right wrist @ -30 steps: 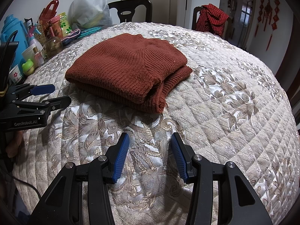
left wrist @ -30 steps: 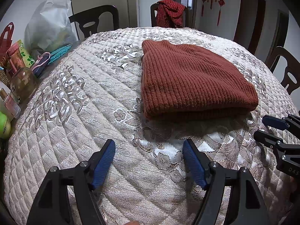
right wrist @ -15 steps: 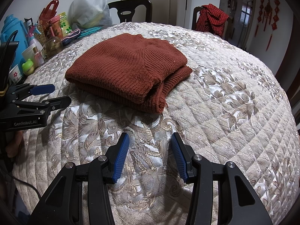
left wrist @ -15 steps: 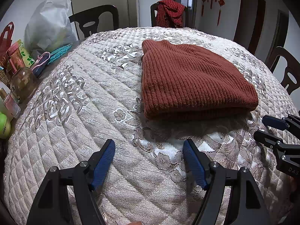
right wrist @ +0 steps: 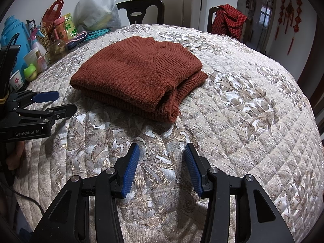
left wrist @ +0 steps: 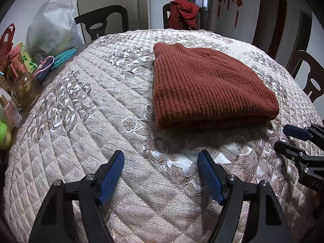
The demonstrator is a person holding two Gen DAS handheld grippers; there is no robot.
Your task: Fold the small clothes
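A rust knit sweater (left wrist: pixel 206 87) lies folded in a thick stack near the middle of the bench (left wrist: pixel 91 121), on its quilted cover. The left tongs (left wrist: pixel 161 159) hang above bare cover just short of the fold, blue pads wide apart and gripping nothing. The right tongs (right wrist: pixel 162 151) hover the same way near the sweater's open corner, parted and empty. Jars (right wrist: pixel 56 47) and bags (right wrist: pixel 97 8) crowd the bench's far left edge
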